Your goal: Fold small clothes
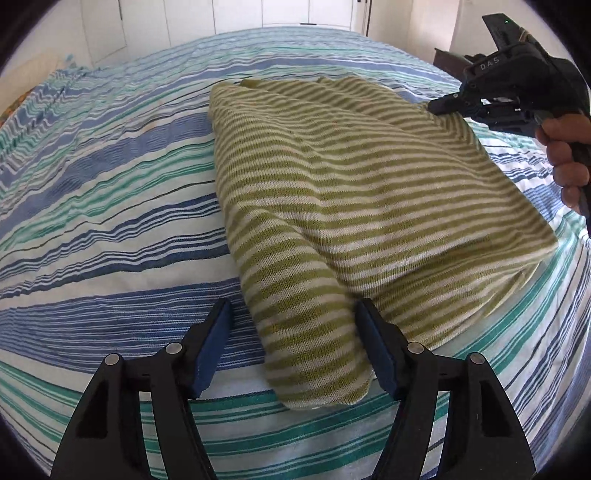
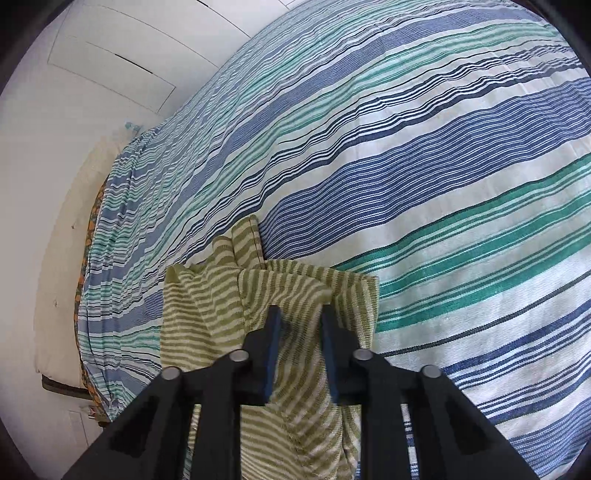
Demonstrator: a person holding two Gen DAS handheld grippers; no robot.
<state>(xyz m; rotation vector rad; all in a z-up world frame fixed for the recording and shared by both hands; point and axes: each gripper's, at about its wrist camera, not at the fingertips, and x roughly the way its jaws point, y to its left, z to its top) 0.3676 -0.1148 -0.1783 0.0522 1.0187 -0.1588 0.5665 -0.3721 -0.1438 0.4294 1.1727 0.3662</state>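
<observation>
A green-and-white striped knit garment (image 1: 351, 206) lies partly folded on the striped bedspread (image 1: 110, 206). My left gripper (image 1: 293, 314) is open, its fingers on either side of the garment's near sleeve end, low over the bed. My right gripper (image 1: 443, 105) is at the garment's far right corner, which is lifted off the bed. In the right wrist view the right gripper (image 2: 301, 314) has its jaws narrowly apart with the striped fabric (image 2: 280, 295) bunched between them.
The bedspread (image 2: 443, 184) with blue, teal and white stripes covers the whole bed. White cupboard doors (image 1: 184, 29) stand behind the bed. A dark piece of furniture (image 1: 448, 59) is at the far right. The bed's left edge (image 2: 92, 295) drops to a pale floor.
</observation>
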